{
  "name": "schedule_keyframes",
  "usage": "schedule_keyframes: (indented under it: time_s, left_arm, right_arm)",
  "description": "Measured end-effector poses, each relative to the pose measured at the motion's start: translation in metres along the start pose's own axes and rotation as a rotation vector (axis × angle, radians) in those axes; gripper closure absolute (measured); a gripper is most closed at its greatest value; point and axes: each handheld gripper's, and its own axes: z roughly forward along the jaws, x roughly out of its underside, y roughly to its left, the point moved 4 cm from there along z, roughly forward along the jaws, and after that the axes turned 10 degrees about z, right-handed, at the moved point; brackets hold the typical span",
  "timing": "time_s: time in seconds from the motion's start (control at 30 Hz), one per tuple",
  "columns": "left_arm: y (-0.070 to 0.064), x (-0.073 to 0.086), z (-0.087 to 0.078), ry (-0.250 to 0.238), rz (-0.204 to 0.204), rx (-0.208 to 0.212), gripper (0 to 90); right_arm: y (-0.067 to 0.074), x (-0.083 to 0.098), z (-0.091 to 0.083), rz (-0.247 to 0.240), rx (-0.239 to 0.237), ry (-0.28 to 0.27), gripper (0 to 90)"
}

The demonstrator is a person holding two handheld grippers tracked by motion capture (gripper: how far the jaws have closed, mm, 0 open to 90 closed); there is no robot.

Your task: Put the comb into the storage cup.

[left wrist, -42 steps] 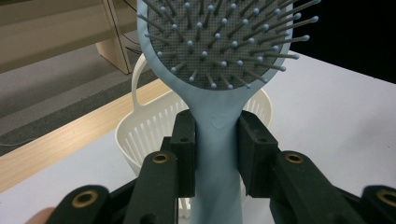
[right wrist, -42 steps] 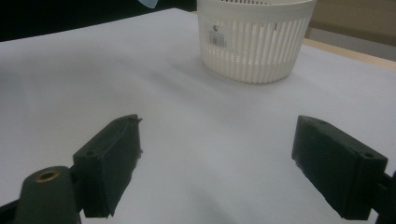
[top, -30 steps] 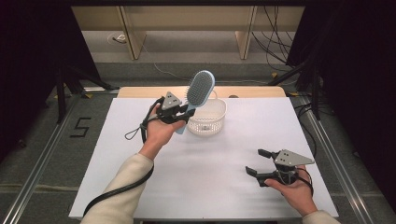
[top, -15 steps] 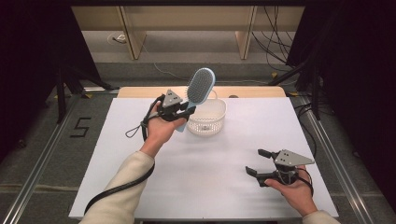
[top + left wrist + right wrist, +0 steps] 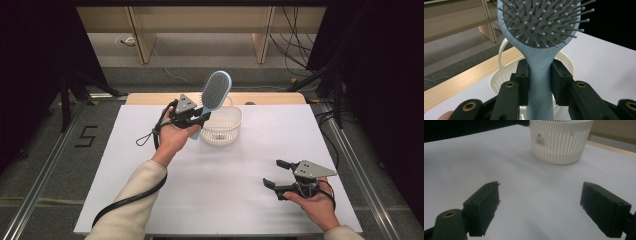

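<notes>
Left gripper (image 5: 196, 118) clamped on handle of light-blue plastic paddle hairbrush (image 5: 214, 95), brush lifted off table, head tilted up, just left of and above white slotted plastic basket (image 5: 222, 126) at far centre. Pickup done; drop into basket likely left. Right gripper (image 5: 278, 177) near right, jaws wide apart, holding nothing, above white table (image 5: 210, 190).

I count one blue hairbrush (image 5: 215, 95), one white slotted basket (image 5: 222, 131), and my two grippers: left (image 5: 197, 118), right (image 5: 274, 173).
</notes>
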Motion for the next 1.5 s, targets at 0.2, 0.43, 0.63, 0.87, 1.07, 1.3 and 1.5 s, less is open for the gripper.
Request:
schedule_keyframes:
  time_s: [0.2, 0.43, 0.63, 0.87, 1.07, 1.3, 1.5]
  left_arm:
    - [0.000, -0.002, 0.002, -0.002, -0.002, 0.001, 69.8]
    - [0.001, -0.004, 0.003, -0.005, -0.006, 0.000, 69.8]
    - [0.001, -0.006, 0.005, -0.009, 0.001, -0.003, 69.8]
    - [0.000, -0.009, 0.008, -0.005, -0.007, 0.003, 69.8]
    - [0.000, -0.011, 0.010, -0.007, 0.002, 0.004, 69.8]
    - [-0.001, -0.014, 0.012, -0.005, -0.004, 0.013, 69.8]
    - [0.001, -0.016, 0.013, -0.007, -0.010, 0.014, 69.8]
  right_arm:
    - [0.000, 0.000, 0.000, 0.001, 0.000, 0.000, 16.6]
    - [0.000, 0.000, 0.000, 0.001, 0.000, -0.001, 16.6]
    - [0.000, 0.000, 0.000, 0.001, -0.001, -0.001, 16.6]
    - [0.000, 0.000, 0.000, 0.001, -0.001, -0.002, 16.6]
    - [0.000, 0.000, 0.000, 0.000, -0.001, -0.001, 16.6]
    - [0.000, 0.000, 0.000, -0.001, 0.000, -0.003, 16.6]
    - [0.000, 0.000, 0.000, -0.001, 0.000, -0.003, 16.6]
